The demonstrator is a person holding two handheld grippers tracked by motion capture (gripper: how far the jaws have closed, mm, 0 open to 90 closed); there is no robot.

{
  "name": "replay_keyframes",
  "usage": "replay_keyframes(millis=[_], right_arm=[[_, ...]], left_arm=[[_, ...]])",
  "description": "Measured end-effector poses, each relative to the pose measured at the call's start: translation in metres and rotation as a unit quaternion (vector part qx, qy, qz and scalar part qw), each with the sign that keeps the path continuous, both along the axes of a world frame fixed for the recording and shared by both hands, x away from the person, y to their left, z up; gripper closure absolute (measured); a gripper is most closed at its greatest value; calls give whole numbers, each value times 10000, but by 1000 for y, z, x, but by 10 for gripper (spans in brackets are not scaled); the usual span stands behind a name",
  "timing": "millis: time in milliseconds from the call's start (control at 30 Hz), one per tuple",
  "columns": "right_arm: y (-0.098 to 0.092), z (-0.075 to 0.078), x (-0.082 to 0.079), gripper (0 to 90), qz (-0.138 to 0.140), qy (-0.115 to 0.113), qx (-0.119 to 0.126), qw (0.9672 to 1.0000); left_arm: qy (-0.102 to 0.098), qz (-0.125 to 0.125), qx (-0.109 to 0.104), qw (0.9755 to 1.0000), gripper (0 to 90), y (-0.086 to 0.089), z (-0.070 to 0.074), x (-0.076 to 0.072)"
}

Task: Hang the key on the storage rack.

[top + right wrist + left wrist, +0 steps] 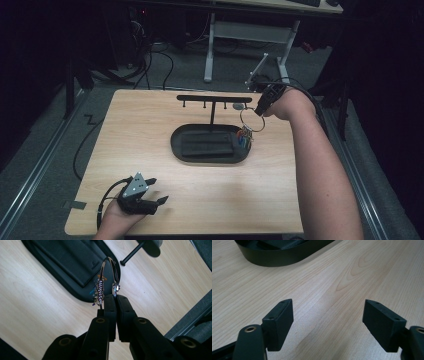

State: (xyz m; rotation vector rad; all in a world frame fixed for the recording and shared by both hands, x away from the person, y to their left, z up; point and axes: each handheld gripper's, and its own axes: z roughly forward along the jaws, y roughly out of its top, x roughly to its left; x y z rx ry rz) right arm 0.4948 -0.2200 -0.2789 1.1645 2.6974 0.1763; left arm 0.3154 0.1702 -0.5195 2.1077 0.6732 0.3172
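Nearest the person, the left gripper (150,192) rested on the front left part of the wooden table (150,130), held in the left hand (120,212) with its grey three-cornered plate on top. Its jaws stood wide apart with nothing between them; in the left gripper view bare wood grain lay between the two black pads (280,323), and the rim of the black oval tray (284,258) showed farther off.

Beyond it, near the middle of the table, sat that tray (175,145), with a dark flat rectangular pad (207,145) lying inside it. A thin black post rose from the tray's far edge and carried a horizontal hook rack (212,98) with small pegs hanging beneath the bar.

Farthest out, at the right end of the rack, the right gripper (261,110) was held above the table by the right hand (287,104). Its jaws were pressed together on a metal key ring (251,120), a large silver loop. In the right gripper view the pads pinched the ring (110,272) at its clasp, and a cluster of small colourful keys or tags (97,291) hung from it. The ring hung in the air just below the rack's right end, over the right edge of the tray.
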Motion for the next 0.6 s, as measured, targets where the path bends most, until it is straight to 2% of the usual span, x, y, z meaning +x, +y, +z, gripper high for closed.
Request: replay_keyframes(millis=[233, 300, 567, 600], right_arm=[[3, -7, 18, 882, -51, -54, 47, 10000], [4, -10, 23, 881, -63, -7, 76, 10000], [3, -22, 37, 878, -156, 2, -73, 9999], [3, -22, 36, 877, -245, -1, -52, 9997]], left_arm=[[22, -5, 11, 10000, 252, 2, 0, 1], [21, -8, 15, 10000, 252, 1, 0, 1], [-5, -13, 13, 10000, 252, 1, 1, 1], [-5, -17, 11, 10000, 252, 1, 0, 0]])
